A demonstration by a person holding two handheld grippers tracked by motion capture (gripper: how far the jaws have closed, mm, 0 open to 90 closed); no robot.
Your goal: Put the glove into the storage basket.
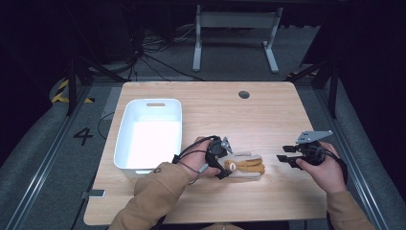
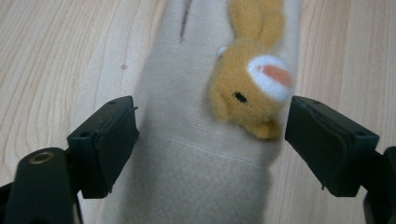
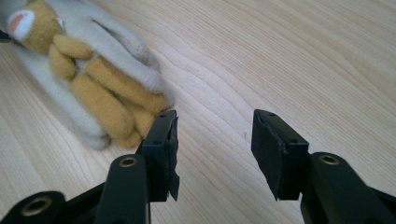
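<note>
The left gripper (image 2: 210,135) stands spread astride the glove's (image 2: 196,154) cuff, whose near end is cut off below; its own view shows the sewn-on toy animal's (image 2: 250,95) face. To the glove's right, the right gripper (image 3: 212,140) hangs spread over bare table (image 1: 268,115). Farther left sits a white bin (image 1: 148,134).

Item count on the table (image 1: 268,115): 1 white bin (image 1: 149,136), 1 beige glove (image 1: 246,165) carrying 1 yellow plush animal (image 2: 252,93) (sewn on or merely lying on it cannot be determined), and 1 round hole (image 1: 244,94) in the tabletop. Handheld tools: 2, namely 1 left gripper (image 1: 221,160) and 1 right gripper (image 1: 286,153). Each has 2 black jaws.
</note>
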